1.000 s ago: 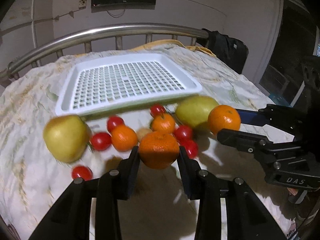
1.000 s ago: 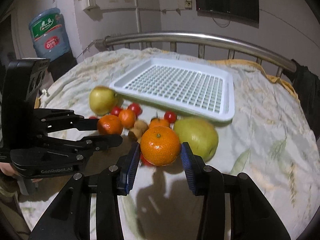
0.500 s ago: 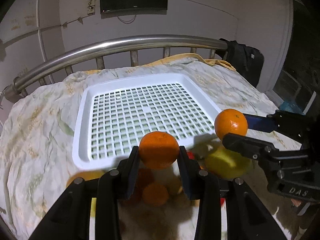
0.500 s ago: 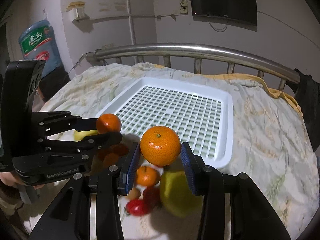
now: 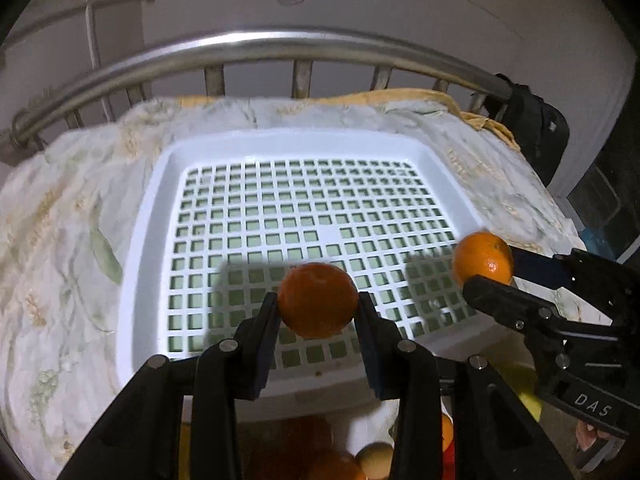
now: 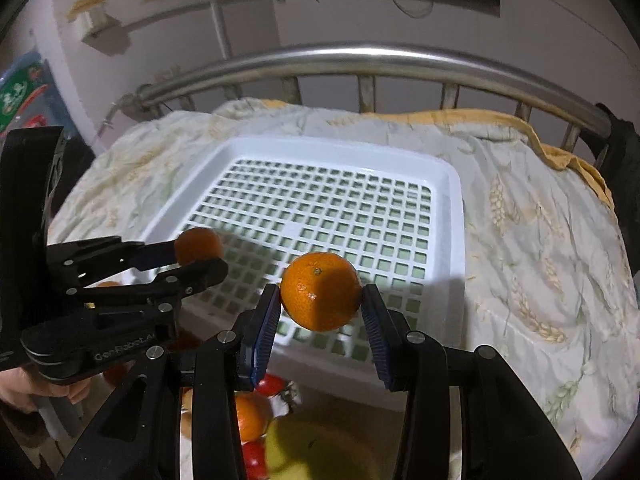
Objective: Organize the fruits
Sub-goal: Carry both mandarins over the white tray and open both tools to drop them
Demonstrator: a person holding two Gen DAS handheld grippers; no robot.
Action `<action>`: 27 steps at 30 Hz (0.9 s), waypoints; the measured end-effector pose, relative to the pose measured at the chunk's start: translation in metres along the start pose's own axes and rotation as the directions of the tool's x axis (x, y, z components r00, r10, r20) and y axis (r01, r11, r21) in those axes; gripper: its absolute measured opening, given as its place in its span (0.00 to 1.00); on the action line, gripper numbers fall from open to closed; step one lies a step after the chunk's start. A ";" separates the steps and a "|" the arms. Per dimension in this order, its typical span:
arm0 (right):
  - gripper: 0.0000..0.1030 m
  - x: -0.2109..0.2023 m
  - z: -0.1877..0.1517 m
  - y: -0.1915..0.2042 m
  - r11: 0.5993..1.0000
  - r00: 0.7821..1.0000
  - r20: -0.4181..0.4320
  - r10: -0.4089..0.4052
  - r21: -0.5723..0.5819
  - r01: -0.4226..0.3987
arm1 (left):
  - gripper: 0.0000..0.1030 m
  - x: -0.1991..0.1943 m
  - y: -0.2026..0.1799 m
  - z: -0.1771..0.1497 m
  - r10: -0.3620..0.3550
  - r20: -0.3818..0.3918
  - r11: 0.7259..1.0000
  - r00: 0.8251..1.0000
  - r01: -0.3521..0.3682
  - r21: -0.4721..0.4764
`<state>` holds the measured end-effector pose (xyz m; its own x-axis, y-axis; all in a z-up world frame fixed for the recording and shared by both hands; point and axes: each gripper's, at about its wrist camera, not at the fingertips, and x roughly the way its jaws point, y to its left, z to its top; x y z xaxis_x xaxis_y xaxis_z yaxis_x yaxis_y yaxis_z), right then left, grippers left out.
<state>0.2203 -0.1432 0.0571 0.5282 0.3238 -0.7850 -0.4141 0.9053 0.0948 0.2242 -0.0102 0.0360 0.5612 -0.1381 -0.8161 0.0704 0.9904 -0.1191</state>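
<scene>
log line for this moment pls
left gripper: shut on orange | right gripper: shut on orange | both over white tray

A round orange mandarin (image 5: 318,300) hangs clamped between the left gripper's fingers (image 5: 264,332), above the near edge of the white lattice tray (image 5: 148,208). A second mandarin (image 6: 321,296), stem dimple up, sits pinched between the right gripper's fingers (image 6: 266,324) at about 3 o'clock of the first, over the tray's near right corner. More fruit lies blurred at 6 o'clock: an orange (image 6: 250,416), a red tomato (image 6: 272,385), a yellow-green fruit (image 6: 316,456).
</scene>
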 end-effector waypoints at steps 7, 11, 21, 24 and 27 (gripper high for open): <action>0.39 0.032 0.000 -0.011 0.999 0.995 -0.091 -0.039 0.020 0.041 | 0.39 0.030 0.006 0.001 -0.001 -0.086 0.998 0.996 -0.004 -0.059; 0.41 0.045 -0.007 -0.015 0.998 0.989 -0.143 -0.042 0.031 0.047 | 0.40 0.031 0.004 -0.002 0.029 -0.076 0.999 0.997 -0.032 -0.039; 0.94 -0.024 -0.021 -0.025 0.996 0.996 0.088 -0.019 0.091 0.011 | 0.87 -0.037 0.033 -0.009 -0.062 0.116 0.986 0.991 0.079 -0.146; 0.99 -0.056 -0.034 -0.025 0.994 0.981 0.193 0.001 0.111 -0.023 | 0.93 -0.069 0.039 -0.019 -0.097 0.207 0.977 0.974 0.133 -0.167; 1.00 -0.077 -0.051 -0.018 0.993 0.965 0.262 0.023 0.103 -0.051 | 0.95 -0.098 0.045 -0.038 -0.107 0.290 0.972 0.951 0.162 -0.173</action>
<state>0.1494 -0.1980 0.0844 0.6948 0.4049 -0.5944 -0.3620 0.9110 0.1975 0.1412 0.0474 0.0893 0.7653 -0.2344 -0.5995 0.0168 0.9383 -0.3454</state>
